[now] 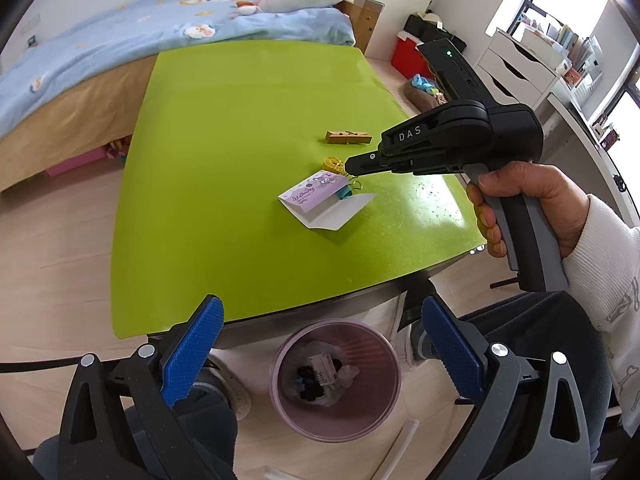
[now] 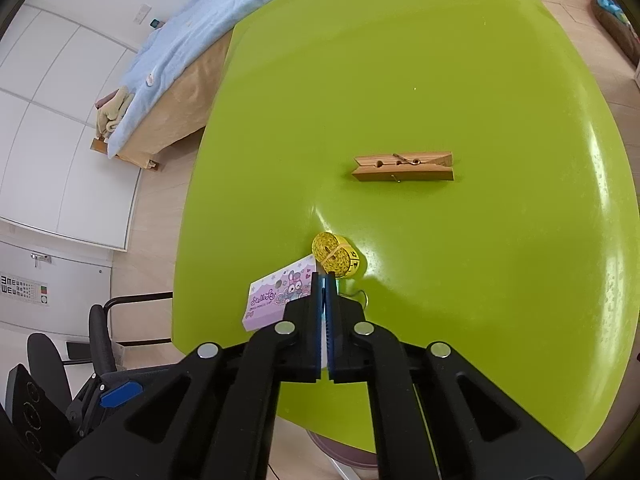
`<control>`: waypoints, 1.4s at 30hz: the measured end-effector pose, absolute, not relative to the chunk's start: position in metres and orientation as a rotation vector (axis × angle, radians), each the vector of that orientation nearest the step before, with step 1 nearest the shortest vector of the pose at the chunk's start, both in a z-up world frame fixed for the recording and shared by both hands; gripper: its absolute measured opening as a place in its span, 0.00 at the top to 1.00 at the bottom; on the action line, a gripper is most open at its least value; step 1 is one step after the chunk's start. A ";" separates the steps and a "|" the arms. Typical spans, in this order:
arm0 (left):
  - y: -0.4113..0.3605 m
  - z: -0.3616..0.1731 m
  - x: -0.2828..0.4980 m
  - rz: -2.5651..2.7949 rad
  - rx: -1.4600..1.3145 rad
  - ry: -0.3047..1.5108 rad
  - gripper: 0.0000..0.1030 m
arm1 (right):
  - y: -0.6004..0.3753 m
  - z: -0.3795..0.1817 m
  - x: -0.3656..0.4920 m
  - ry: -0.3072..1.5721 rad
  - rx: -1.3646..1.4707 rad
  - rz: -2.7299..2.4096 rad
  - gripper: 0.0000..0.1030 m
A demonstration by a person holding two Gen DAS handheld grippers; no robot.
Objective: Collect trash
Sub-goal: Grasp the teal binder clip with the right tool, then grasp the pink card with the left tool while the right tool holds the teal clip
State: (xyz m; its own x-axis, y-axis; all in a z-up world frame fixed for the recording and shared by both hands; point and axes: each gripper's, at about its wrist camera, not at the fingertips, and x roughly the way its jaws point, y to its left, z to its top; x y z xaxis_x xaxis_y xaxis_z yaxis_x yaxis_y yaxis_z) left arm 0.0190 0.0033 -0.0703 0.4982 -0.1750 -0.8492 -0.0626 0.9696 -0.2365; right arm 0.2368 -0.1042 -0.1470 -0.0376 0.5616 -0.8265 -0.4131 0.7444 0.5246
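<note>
A purple-and-white cartoon card package (image 1: pixel 316 202) (image 2: pixel 276 296) lies on the green table (image 1: pixel 224 152) (image 2: pixel 440 80), next to a teal binder clip (image 1: pixel 347 191) and a coiled yellow tape measure (image 1: pixel 334 165) (image 2: pixel 335 256). My right gripper (image 2: pixel 325 280) (image 1: pixel 352 166) has its jaws closed at the package's right edge, over the clip; whether it pinches anything is hidden. My left gripper (image 1: pixel 320 340) is open and empty above a pink trash bin (image 1: pixel 335 380) that holds scraps on the floor.
A wooden clothespin (image 1: pixel 349 137) (image 2: pixel 404 167) lies farther back on the table. A bed with a blue quilt (image 1: pixel 120 40) stands behind the table. White drawers (image 1: pixel 516 68) are at the right. An office chair (image 2: pixel 80 344) is at the left.
</note>
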 end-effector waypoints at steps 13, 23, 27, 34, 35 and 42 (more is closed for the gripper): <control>-0.011 -0.068 0.045 -0.106 -0.158 1.057 0.07 | -0.128 -0.124 0.233 1.370 0.150 0.720 0.99; -0.031 -0.085 0.093 -0.150 0.019 1.105 0.07 | -0.152 -0.117 0.230 1.371 0.158 0.663 0.99; -0.039 -0.099 0.109 -0.148 0.082 1.126 0.07 | -0.159 -0.115 0.230 1.366 0.169 0.652 0.99; -0.051 -0.120 0.121 -0.128 0.191 1.158 0.39 | -0.167 -0.117 0.230 1.368 0.178 0.643 0.99; -0.050 -0.122 0.122 -0.128 0.189 1.165 0.55 | -0.169 -0.117 0.230 1.368 0.178 0.643 0.99; -0.041 -0.115 0.123 -0.100 0.156 1.163 0.95 | -0.169 -0.118 0.231 1.364 0.173 0.647 0.99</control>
State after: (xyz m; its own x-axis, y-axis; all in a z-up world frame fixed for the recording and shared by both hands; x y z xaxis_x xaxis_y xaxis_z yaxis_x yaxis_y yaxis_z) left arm 0.1233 -0.0406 -0.1154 0.3942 0.0024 -0.9190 0.1593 0.9847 0.0709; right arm 0.2312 -0.1691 -0.1178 0.0637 0.5219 -0.8506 -0.3280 0.8160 0.4760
